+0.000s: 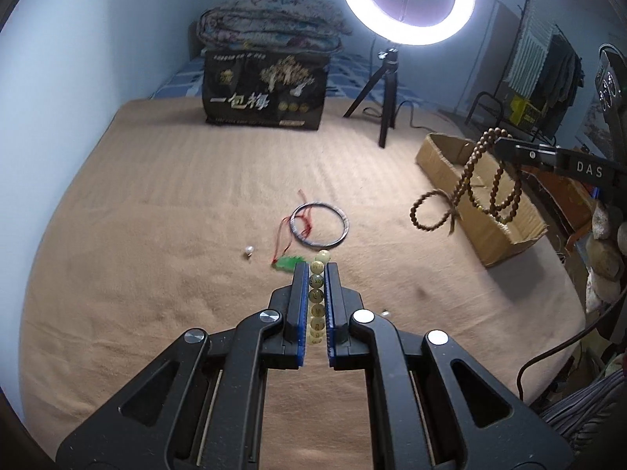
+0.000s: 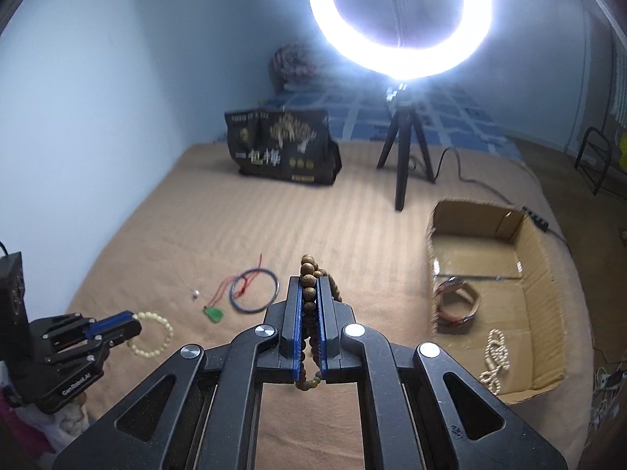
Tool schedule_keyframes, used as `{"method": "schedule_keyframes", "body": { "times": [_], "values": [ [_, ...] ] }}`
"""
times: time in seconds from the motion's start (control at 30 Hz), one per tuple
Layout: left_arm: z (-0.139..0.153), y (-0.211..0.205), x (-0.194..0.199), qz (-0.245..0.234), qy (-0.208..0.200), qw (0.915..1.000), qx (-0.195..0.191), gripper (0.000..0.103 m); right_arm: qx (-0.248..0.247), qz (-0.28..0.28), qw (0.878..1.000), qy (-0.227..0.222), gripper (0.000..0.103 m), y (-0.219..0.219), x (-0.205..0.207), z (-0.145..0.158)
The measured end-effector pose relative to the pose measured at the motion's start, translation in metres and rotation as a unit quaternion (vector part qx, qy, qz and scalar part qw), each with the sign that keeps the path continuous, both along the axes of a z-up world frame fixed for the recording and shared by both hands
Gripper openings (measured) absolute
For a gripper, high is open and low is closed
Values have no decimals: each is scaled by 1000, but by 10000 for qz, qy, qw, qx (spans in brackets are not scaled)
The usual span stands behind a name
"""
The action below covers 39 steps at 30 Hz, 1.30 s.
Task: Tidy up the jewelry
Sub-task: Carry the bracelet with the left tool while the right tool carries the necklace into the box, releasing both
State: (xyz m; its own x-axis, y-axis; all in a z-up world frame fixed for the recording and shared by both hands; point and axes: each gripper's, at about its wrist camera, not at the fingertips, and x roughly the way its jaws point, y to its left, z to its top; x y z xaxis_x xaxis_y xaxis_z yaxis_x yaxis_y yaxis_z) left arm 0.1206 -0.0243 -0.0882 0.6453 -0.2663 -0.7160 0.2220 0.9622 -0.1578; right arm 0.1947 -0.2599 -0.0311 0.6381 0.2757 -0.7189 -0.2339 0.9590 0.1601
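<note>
My left gripper (image 1: 316,270) is shut on a pale yellow bead bracelet (image 1: 316,297), also seen in the right wrist view (image 2: 154,333), where the left gripper (image 2: 131,323) holds it low over the blanket. My right gripper (image 2: 309,286) is shut on a long brown wooden bead strand (image 2: 309,274); in the left wrist view the strand (image 1: 462,192) dangles in loops from the right gripper (image 1: 499,143) above the cardboard box (image 1: 490,243). On the blanket lie a dark bangle (image 1: 319,224), a green pendant on red cord (image 1: 289,262) and a small pearl piece (image 1: 249,251).
The open cardboard box (image 2: 544,262) at right holds a brown leather band (image 2: 456,301) and a white bead strand (image 2: 494,360). A ring light on a tripod (image 2: 403,164) and a black printed bag (image 2: 282,149) stand at the back of the tan blanket (image 2: 352,235).
</note>
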Motion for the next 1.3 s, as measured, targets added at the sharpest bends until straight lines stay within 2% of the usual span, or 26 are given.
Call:
{"method": "schedule_keyframes", "body": {
  "times": [0.27, 0.6, 0.87, 1.3],
  "values": [
    [32, -32, 0, -300, -236, 9992, -154, 5, 180, -315, 9986, -391, 5, -41, -5, 27],
    [59, -96, 19, -768, -425, 9954, -378, 5, 42, -753, 9951, -646, 5, -101, 4, 44],
    [48, -148, 41, -1087, -240, 9920, -595, 5, -65, -947, 9935, -635, 5, -138, 19, 37],
    [21, -226, 71, -1509, 79, 9865, -626, 5, -76, -1167, 9923, -419, 5, -178, 50, 7]
  ]
}}
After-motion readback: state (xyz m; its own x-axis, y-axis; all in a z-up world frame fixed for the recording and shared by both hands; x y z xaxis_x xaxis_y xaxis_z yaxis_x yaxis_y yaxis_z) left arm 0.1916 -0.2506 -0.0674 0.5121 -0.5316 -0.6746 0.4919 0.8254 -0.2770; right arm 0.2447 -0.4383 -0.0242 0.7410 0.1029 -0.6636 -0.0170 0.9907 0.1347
